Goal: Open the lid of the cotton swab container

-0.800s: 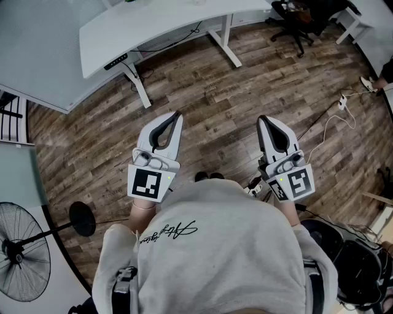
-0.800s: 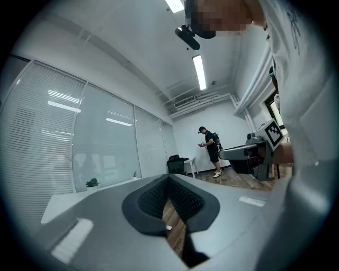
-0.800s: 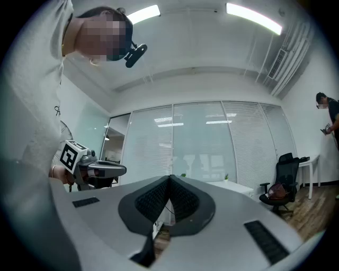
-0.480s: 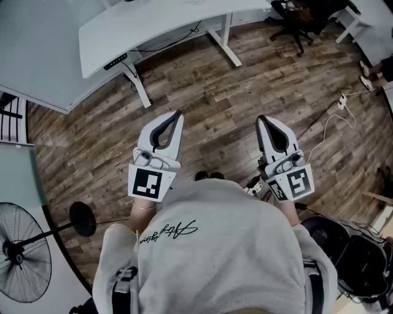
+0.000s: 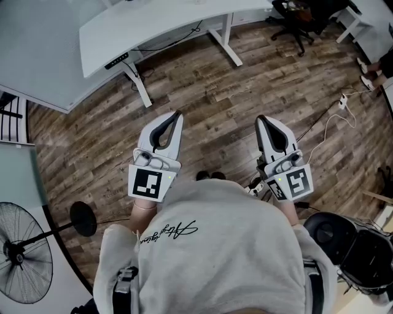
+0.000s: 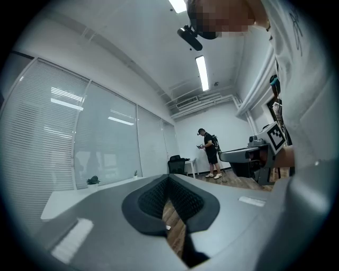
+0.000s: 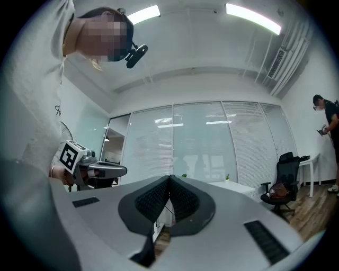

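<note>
Both grippers sit where they were a moment ago; only the shoes [image 5: 367,70] of someone at the far right edge have stepped a little further up. The cotton swab container shows in none of the views. The left gripper [image 5: 178,114] is held out level in front of the person, and its jaws are pressed tight together with nothing between them, as the left gripper view shows [image 6: 169,182]. The right gripper [image 5: 261,118] is held out beside it, well apart from it, and its jaws are closed tight and empty too [image 7: 170,180].

Under the two grippers is a brown wood floor [image 5: 215,92]. One long white desk [image 5: 153,27] stands ahead on white legs. One black office chair [image 5: 301,15] is at the top right. One round fan [image 5: 21,260] stands low at the left. A white cable and plug block [image 5: 342,101] lie on the floor at the right. Tall glass walls with blinds [image 7: 201,151] run round the room. Two long ceiling lights [image 7: 253,17] glow above. One other person [image 6: 210,151] stands far off, looking down at their hands
</note>
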Available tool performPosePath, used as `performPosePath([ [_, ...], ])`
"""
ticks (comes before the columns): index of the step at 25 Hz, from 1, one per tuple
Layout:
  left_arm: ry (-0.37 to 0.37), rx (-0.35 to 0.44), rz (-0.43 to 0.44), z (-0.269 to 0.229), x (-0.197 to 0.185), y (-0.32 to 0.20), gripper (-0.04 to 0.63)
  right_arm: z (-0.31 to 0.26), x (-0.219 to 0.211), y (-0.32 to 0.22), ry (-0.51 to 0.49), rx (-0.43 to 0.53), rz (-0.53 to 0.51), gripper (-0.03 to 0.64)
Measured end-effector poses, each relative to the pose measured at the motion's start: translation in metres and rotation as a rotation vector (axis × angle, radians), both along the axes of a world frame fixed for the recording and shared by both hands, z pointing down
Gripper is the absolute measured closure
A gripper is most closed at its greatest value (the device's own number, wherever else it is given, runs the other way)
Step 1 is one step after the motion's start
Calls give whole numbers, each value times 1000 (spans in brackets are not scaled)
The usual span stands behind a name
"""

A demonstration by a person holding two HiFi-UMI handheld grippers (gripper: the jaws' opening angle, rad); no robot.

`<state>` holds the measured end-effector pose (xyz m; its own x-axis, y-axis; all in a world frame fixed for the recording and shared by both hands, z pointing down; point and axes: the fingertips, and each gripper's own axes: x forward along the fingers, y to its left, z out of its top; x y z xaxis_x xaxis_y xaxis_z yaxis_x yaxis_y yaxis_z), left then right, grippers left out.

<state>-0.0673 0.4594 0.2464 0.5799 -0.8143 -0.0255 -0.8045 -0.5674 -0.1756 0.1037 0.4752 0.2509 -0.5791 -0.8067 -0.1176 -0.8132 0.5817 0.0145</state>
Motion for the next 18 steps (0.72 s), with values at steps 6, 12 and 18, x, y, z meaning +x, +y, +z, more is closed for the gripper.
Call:
performPosePath([
  [6, 25, -18, -5, 2, -4, -2, 597, 1, 0, -6, -25, -10, 18, 612],
  [12, 31, -36, -3, 6, -4, -3, 499, 1, -4, -11, -43, -19, 15, 474],
  [18, 16, -48, -32, 6, -7, -14, 333, 5, -4, -21, -45, -33, 41, 329],
])
